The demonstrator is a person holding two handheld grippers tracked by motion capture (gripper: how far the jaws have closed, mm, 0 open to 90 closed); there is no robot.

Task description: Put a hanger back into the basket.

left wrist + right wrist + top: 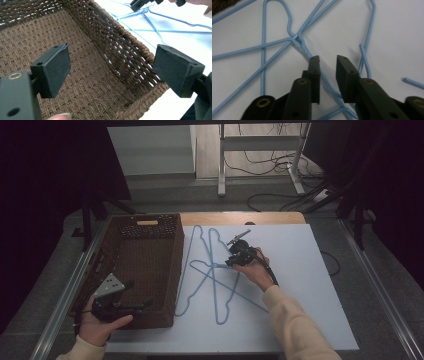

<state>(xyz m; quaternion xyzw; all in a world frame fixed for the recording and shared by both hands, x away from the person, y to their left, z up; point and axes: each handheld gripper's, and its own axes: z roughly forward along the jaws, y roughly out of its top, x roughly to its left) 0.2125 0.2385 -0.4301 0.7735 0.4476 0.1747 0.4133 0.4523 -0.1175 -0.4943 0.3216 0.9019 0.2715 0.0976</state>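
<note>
Lab: floor cables [270, 167], dark curtains [45, 180]

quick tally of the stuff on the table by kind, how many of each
blue wire hangers: 2, lying crossed on the white sheet
brown woven basket: 1
hand-held tools: 2, the left tool over the basket, the right tool at the hangers
total: 5

Glossy blue wire hangers [215, 275], rough woven basket [150, 265]
</note>
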